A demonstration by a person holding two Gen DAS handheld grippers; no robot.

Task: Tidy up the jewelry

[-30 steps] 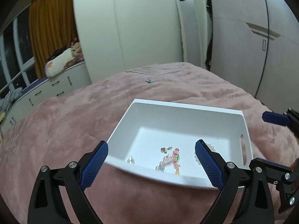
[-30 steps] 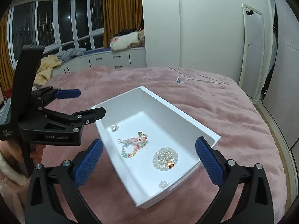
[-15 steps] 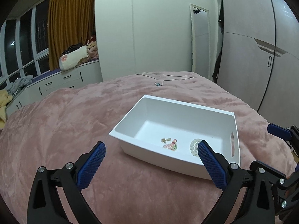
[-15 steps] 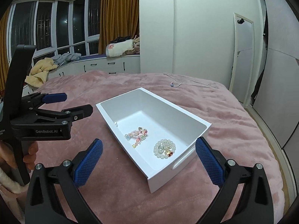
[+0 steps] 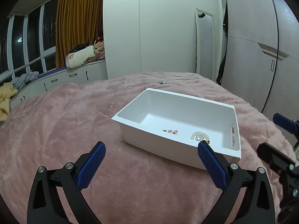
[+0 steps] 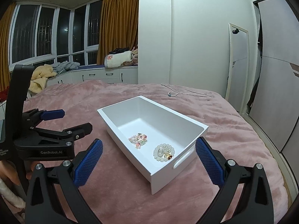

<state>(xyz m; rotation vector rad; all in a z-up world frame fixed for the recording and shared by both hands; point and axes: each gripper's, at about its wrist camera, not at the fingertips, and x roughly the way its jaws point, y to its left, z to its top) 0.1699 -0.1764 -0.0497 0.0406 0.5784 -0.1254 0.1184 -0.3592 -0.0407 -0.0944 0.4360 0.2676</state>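
The white box [image 6: 164,123] sits on the pink plush blanket [image 6: 233,130] and serves as my reference. It is a rectangular open-topped bin of smooth matte plastic with thin straight walls and a slot handle cut into one short end; in my right wrist view its long axis runs diagonally, the handle end nearest me and to the right, the far end angled away to the left. Inside, on the box floor toward the handle end, lies a coiled bracelet of pale translucent round beads [image 6: 164,152] with a small gold and red charm on its near side. Just beyond it, nearer the box's middle, is a loose cluster of pastel pink, green and clear beads [image 6: 139,139], the two lying close but apart. A thin silvery chain necklace [image 6: 184,93] lies stretched out on the blanket well beyond the box's far end, its small blue pendant at the left. My left gripper [image 5: 151,148] hangs short of the box's long side, its blue textured pads spread wide with nothing between them. My right gripper [image 6: 148,149] faces the handle end, its fingers likewise wide apart and holding nothing.
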